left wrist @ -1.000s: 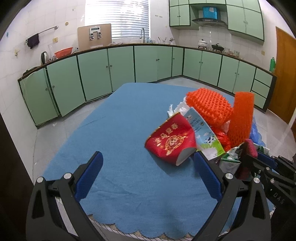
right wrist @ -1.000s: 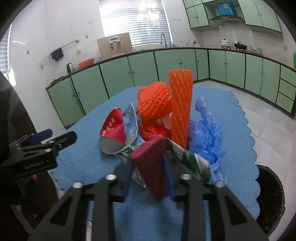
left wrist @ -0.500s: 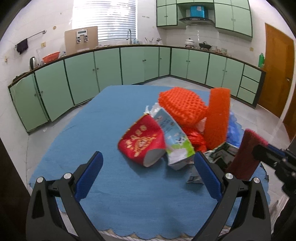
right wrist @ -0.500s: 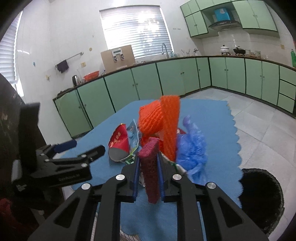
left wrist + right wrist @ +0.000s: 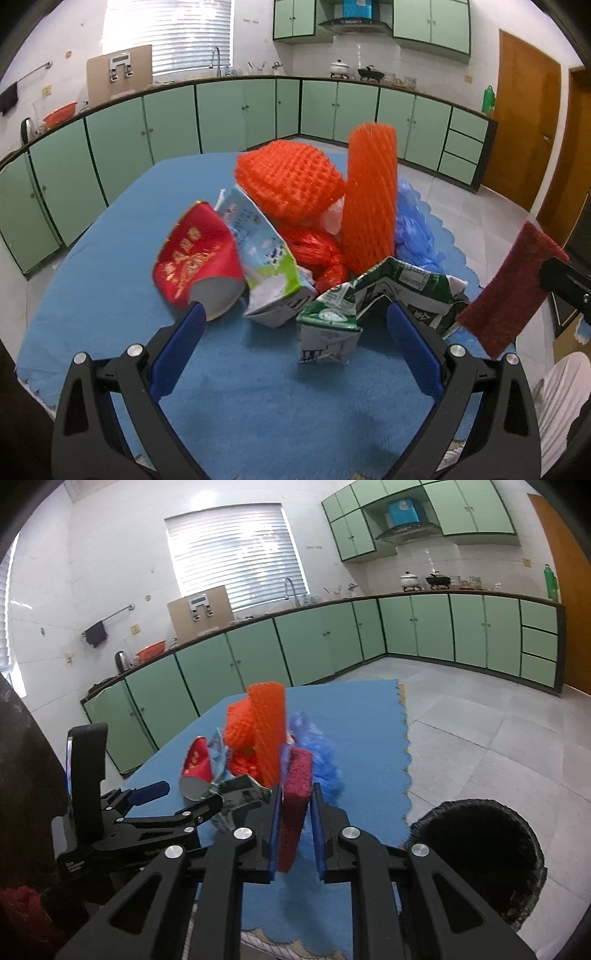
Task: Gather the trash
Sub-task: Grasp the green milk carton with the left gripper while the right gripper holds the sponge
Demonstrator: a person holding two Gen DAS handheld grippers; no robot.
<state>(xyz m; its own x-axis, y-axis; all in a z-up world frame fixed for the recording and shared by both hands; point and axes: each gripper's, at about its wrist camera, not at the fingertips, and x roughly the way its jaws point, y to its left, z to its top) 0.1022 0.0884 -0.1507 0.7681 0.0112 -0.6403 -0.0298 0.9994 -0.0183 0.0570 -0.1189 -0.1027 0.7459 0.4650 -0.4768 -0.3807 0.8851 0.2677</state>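
Right gripper (image 5: pixel 293 808) has clamped tight on the red scouring pad (image 5: pixel 293 786) and lifted it clear of the trash pile (image 5: pixel 295 236) — black bin (image 5: pixel 476 853) waits lower right. Left gripper (image 5: pixel 295 321), jaws wide and empty, has advanced toward the green carton (image 5: pixel 354 299) at frame centre.

Blue tablecloth (image 5: pixel 110 295), orange foam nets (image 5: pixel 291 184), a gold-printed red cup (image 5: pixel 195 258), a maroon, seemingly fuzzy pad (image 5: pixel 293 805).

Trash heap on the surface (image 5: pixel 110 295), paper cup (image 5: pixel 197 266) left of milk carton (image 5: pixel 266 266), crushed carton (image 5: pixel 347 314) in front, foam nets (image 5: pixel 291 184) behind, bin (image 5: pixel 480 853) on the floor right of the surface.
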